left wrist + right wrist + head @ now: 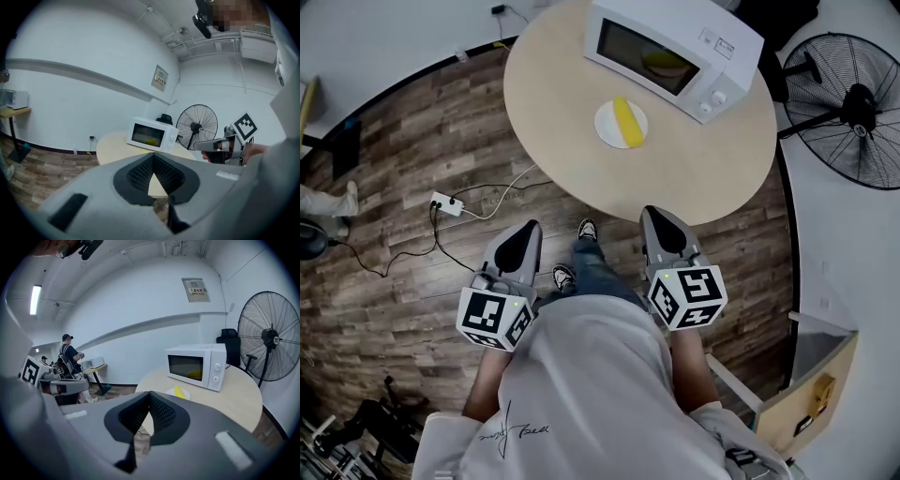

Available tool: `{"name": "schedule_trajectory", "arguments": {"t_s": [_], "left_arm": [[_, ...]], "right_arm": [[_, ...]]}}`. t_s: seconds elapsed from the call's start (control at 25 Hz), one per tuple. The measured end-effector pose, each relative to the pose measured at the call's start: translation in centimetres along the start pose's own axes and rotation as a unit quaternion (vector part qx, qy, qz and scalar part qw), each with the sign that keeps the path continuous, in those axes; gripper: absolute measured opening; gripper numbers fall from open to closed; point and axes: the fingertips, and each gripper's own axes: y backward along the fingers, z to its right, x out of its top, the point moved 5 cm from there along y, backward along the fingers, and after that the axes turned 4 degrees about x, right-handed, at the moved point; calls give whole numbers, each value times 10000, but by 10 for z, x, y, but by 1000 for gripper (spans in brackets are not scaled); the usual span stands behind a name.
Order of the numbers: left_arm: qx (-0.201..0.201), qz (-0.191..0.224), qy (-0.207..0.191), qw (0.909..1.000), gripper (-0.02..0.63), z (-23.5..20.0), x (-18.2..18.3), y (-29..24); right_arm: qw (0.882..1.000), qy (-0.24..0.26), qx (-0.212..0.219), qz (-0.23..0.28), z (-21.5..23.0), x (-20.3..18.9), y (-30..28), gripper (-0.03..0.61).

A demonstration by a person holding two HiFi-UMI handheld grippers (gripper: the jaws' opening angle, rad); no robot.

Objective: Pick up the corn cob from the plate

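Corn cob [625, 120] is lying on the plate [606, 128] on the desk [562, 141], ahead of both claws and just short of the microwave [675, 45], its long axis pointing roughly away from me. I am holding my right claw [656, 214] and left claw [529, 228] clenched and empty, off the near edge. The right is sitting nearer, with bare desk lying open between.

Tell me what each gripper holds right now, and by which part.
Nothing. The left gripper and the right gripper both have their jaws together with nothing between them; the corn cob lies untouched on the plate.
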Motion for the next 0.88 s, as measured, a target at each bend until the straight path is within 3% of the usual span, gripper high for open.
{"name": "schedule_trajectory", "arguments": {"t_s": [0.88], "left_arm": [[18,-104,-177,9998,-6,-16,47,-119]], "right_arm": [[9998,-153,41,146,93,54,-78,11]]}}
